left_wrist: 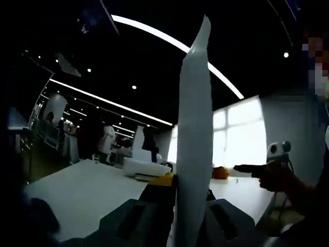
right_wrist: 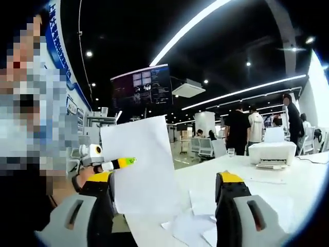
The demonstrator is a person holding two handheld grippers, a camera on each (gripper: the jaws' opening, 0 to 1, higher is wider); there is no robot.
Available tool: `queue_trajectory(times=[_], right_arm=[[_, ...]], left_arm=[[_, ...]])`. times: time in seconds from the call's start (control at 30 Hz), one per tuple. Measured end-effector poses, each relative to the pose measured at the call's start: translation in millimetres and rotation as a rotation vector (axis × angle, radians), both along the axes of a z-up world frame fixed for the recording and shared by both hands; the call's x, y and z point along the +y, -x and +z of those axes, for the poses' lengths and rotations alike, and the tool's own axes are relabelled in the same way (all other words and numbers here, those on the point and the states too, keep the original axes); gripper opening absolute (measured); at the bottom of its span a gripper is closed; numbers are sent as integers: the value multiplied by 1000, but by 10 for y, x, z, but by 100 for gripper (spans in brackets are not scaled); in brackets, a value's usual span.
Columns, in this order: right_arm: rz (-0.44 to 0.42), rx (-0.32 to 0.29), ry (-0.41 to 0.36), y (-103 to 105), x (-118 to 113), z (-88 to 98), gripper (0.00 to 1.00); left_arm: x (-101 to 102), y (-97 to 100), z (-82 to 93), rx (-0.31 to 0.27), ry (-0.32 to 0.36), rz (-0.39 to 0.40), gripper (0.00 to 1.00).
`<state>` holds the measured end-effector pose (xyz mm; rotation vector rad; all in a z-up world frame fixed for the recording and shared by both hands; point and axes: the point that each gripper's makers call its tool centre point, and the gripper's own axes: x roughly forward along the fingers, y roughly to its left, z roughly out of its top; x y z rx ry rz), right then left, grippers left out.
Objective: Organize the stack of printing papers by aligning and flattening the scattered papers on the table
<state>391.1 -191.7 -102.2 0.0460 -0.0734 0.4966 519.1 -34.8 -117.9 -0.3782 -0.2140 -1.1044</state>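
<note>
In the left gripper view, our left hand-held gripper (left_wrist: 189,206) pinches a sheet (left_wrist: 194,139) edge-on between its jaws; the sheet stands upright, rising from the jaws toward 12 o'clock, well above the white bench (left_wrist: 82,195). At 3 o'clock in that view, the right hand-held gripper (left_wrist: 245,168) comes in, held in a hand (left_wrist: 280,177) over the bench's far side. A printer (left_wrist: 145,168) sits on the bench near the centre, just left of the sheet.

In the right gripper view, our right hand-held gripper (right_wrist: 164,200) has its jaws spread wide with nothing between them. The same sheet (right_wrist: 141,164) shows broadside at about 9 o'clock from the view's centre, held up off the bench (right_wrist: 288,180), with the left gripper's yellow-tipped jaw touching its left edge. More papers (right_wrist: 198,218) lie scattered flat on the bench between the right jaws, toward 6 o'clock. A white printer (right_wrist: 272,153) stands at 3 o'clock, and people (right_wrist: 239,128) stand behind it.
</note>
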Motion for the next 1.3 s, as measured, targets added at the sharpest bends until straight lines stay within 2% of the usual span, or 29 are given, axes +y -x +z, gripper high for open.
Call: queue_trajectory(times=[0.1,0.27,0.43,0.67,0.83,0.93,1.07,1.13,1.17,1.3], right_arm=[[-7,2,-9,0,-31,-3,77],[-22,6,-10,-1,-79,-16,77],[-36,11,-7,-6,-123,-38,77],[-56,17,13,-7,-166,-70,77],[-62,18,11,0,-196,-78,77],[-71,24,10,-1,-226,-98,77],[-79,23,11,2,-248,-110,77],[-83,26,15,2,-258,-120,77],[-85,27,18,1,-263,-125,77],[-100,33,27,-8,-299,-152,77]], left_arm=[[48,-81,-38,25,20,18,6],[158,-206,-58,97,106,28,6],[246,-388,-197,142,133,77,6],[292,-569,-405,148,107,156,6],[335,-715,-548,177,120,185,6],[321,-827,-705,188,99,203,6],[319,-926,-845,206,107,217,6],[331,-936,-826,201,122,218,6],[338,-935,-788,170,129,221,6],[378,-981,-825,192,149,225,6]])
